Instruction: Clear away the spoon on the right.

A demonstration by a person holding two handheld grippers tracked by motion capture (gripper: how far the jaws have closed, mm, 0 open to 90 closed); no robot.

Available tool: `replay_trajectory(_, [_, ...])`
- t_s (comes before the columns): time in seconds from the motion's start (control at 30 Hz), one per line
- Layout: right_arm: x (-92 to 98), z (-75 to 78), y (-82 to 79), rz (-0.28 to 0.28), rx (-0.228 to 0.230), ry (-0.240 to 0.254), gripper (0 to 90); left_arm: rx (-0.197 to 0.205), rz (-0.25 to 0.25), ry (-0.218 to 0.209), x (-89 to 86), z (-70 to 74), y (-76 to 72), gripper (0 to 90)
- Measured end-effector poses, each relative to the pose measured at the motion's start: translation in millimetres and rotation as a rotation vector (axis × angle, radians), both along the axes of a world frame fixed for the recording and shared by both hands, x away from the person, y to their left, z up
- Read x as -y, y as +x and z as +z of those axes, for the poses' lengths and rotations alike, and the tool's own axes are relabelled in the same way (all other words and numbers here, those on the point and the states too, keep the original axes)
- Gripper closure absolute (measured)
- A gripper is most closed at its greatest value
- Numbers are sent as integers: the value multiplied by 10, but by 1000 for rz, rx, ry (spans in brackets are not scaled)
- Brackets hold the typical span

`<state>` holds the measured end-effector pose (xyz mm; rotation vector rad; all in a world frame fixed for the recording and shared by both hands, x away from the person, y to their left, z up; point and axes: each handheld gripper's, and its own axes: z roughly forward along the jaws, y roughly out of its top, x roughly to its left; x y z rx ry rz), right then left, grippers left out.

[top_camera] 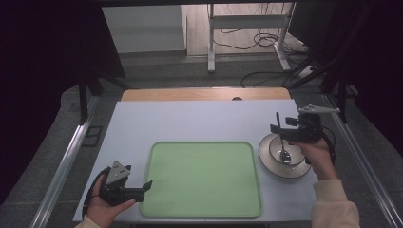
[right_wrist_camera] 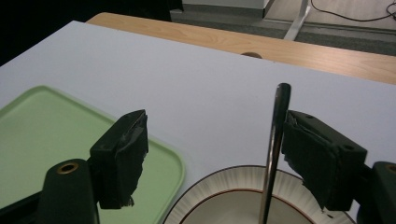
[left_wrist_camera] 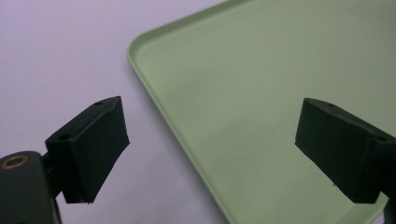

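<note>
A person stands at the near edge of a white table [top_camera: 199,118], a gripper in each hand; the right gripper [top_camera: 278,127] hangs over a white ribbed plate [top_camera: 267,159] at about four o'clock on the table, and on that plate sits a small bowl [top_camera: 295,159] with a metal spoon [top_camera: 283,151] standing nearly upright in it, its bowl end down and its dark handle rising toward twelve o'clock; in the right gripper view the spoon's handle [right_wrist_camera: 274,140] runs up between the two black jaws, close against the pad at three o'clock, while the other pad stands well off at nine o'clock, so the jaws gape wide with the spoon between them and I cannot tell whether the near pad actually touches it; nothing is clamped; the left gripper [top_camera: 147,186] rests low at about seven o'clock, at the near left corner of a pale green tray [top_camera: 204,209] that lies in the middle of the table, just beside the plate; in the left gripper view its jaws stand wide apart with nothing held, one pad over the white tabletop [left_wrist_camera: 56,56], the other over the tray [left_wrist_camera: 261,70]; beyond the white surface a strip of bare wood [top_camera: 204,93] shows at twelve o'clock.
</note>
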<state>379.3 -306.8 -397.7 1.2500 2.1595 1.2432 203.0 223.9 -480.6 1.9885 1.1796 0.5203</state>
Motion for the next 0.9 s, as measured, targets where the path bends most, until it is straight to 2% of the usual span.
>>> replay_trajectory(0.33, [158, -35, 174, -43, -24, 24, 248, 0, -2, 0, 9, -4, 0, 91])
replay_trajectory(0.57, [267, -159, 368, -54, -76, 35, 278, -6, 4, 0, 2, -15, 15, 91])
replay_trajectory(0.8, [240, -274, 491, -28, -123, 33, 311, -9, 0, 3, 0, -21, 19, 91])
replay_trajectory(0.9, [235, -341, 563, -29, -163, 28, 360, -8, 2, 1, -3, -18, 13, 91])
